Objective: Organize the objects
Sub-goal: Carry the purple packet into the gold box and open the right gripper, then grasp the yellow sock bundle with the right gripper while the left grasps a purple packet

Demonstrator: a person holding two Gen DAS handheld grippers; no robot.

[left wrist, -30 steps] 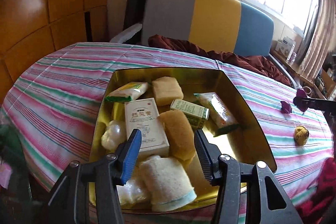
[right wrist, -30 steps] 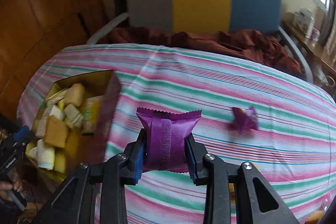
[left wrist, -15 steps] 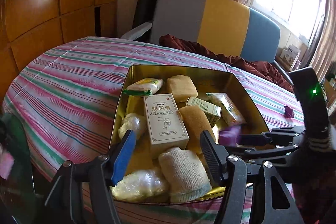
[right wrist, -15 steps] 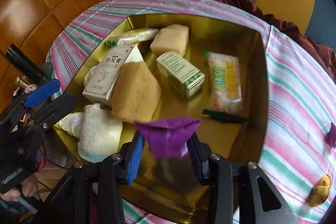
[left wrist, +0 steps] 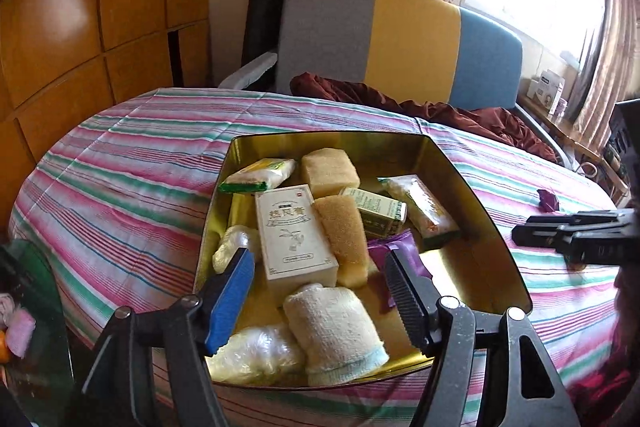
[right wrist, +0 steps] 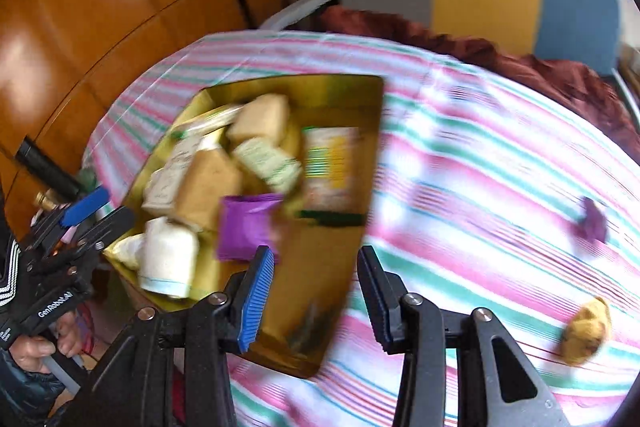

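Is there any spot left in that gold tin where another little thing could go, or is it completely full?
The gold tin has bare floor at its right near corner, between the purple packet, the long snack bag and the wall. The left side is crowded with the white box, sponges and rolled towel. The striped cloth around it is mostly free.

A chair [left wrist: 400, 43] with grey, yellow and blue back panels stands behind the table. A dark red cloth [left wrist: 420, 107] lies on its seat. Wooden panels [left wrist: 80, 27] line the left wall.

striped tablecloth table [left wrist: 120, 163], gold tin [left wrist: 492, 227], purple packet [left wrist: 547, 198], yellow lump [right wrist: 586, 331]
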